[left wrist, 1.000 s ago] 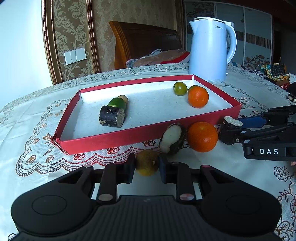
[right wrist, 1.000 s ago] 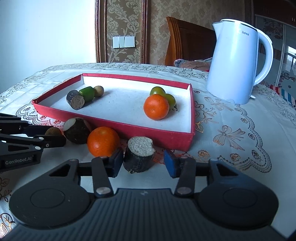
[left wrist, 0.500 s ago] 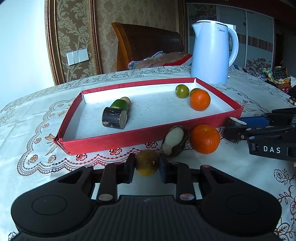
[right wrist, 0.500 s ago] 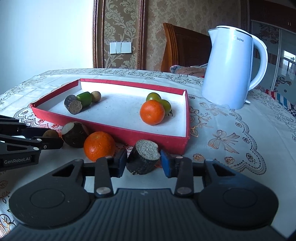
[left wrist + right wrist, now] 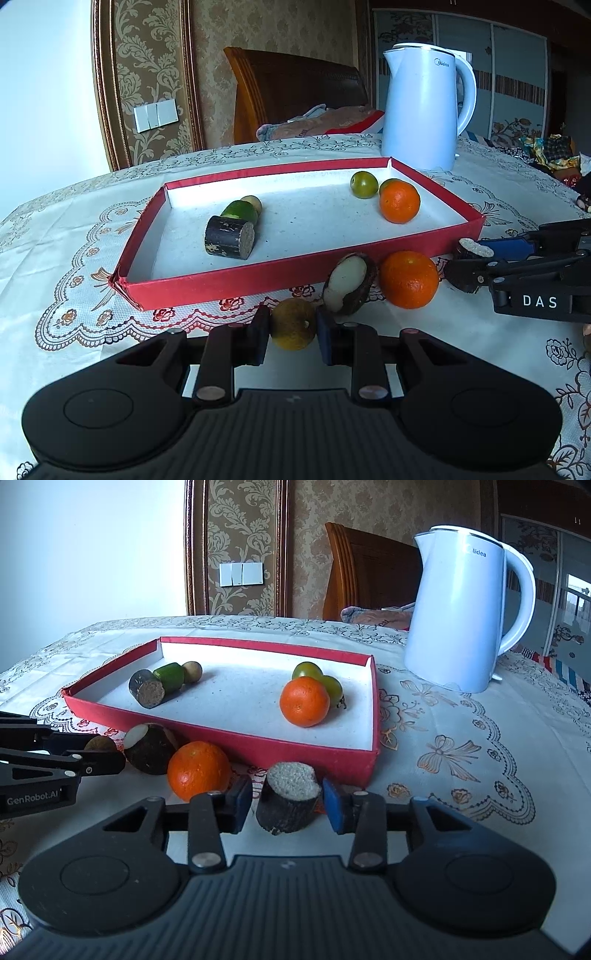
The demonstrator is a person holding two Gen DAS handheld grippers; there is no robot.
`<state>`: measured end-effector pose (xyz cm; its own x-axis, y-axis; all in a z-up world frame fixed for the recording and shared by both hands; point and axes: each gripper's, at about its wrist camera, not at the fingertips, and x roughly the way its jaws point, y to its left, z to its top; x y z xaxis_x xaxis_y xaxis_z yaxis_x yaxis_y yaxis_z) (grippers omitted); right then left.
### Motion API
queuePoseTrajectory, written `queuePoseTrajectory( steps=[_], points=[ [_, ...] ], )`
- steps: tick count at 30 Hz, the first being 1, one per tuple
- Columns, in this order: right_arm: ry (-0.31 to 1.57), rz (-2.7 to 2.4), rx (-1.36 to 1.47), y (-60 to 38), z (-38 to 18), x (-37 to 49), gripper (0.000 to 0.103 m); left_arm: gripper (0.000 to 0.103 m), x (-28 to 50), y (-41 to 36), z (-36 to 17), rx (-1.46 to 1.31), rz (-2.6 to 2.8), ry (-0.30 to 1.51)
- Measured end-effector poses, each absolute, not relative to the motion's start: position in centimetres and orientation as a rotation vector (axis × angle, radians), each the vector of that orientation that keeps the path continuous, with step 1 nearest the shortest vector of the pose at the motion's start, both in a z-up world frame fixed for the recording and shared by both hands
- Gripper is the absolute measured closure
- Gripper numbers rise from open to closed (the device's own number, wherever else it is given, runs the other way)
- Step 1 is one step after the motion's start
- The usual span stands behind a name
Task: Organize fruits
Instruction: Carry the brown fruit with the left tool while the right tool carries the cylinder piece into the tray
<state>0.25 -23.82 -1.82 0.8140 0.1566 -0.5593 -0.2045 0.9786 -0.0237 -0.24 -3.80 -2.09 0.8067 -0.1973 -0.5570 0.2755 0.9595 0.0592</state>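
Note:
A red tray (image 5: 258,275) (image 5: 236,734) holds a dark stick piece (image 5: 229,236), a green piece, a small tan fruit, two green fruits and an orange (image 5: 399,201). My left gripper (image 5: 291,330) is shut on a small brown round fruit (image 5: 293,325), raised just in front of the tray. My right gripper (image 5: 287,805) is shut on a dark cut stick piece (image 5: 288,801), held before the tray's near right corner. On the cloth between them lie an orange (image 5: 408,278) (image 5: 199,770) and a dark half-peeled fruit (image 5: 349,284) (image 5: 149,747).
A white electric kettle (image 5: 424,110) (image 5: 461,616) stands behind the tray's right end. A wooden chair back (image 5: 295,92) with clothes on it is behind the table. The lace tablecloth (image 5: 66,258) covers the table.
Both grippers have risen a little with their fruits. The right gripper closed onto the stick piece and lifted it.

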Motion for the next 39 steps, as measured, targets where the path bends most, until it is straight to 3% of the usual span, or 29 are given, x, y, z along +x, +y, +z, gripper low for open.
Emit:
queuePoseTrajectory(
  steps=[2,15,24,25,27,29,31,39],
  points=[
    [0.580,0.189,-0.092,-23.7,-1.8,0.1,0.069,0.077,-0.3,-3.8,-2.1,0.139,-0.253,0.573],
    [0.487,0.167,-0.113,-23.6,-1.1,-1.3,0.070,0.077,-0.9,-3.6,-1.5,0.118,-0.253,0.519],
    [0.420,0.136,-0.129,-23.4,-0.6,-2.3,0.083,0.077,-1.1,-3.3,-1.2,0.099,-0.245,0.490],
    [0.420,0.140,-0.118,-23.6,-0.5,-2.3,0.082,0.077,-1.1,-3.3,-1.2,0.099,-0.243,0.491],
    [0.447,0.169,-0.111,-23.8,-0.6,-2.2,0.070,0.077,-1.0,-3.3,-1.2,0.098,-0.244,0.492],
    [0.430,0.149,-0.124,-23.5,-0.6,-2.4,0.036,0.077,-1.0,-3.3,-1.2,0.098,-0.246,0.494],
    [0.419,0.144,-0.132,-23.4,-0.6,-2.6,0.019,0.077,-1.1,-3.3,-1.2,0.100,-0.248,0.491],
    [0.516,0.123,-0.087,-24.1,-1.0,-0.9,0.027,0.077,-1.2,-3.3,-1.2,0.097,-0.247,0.491]
  ],
)
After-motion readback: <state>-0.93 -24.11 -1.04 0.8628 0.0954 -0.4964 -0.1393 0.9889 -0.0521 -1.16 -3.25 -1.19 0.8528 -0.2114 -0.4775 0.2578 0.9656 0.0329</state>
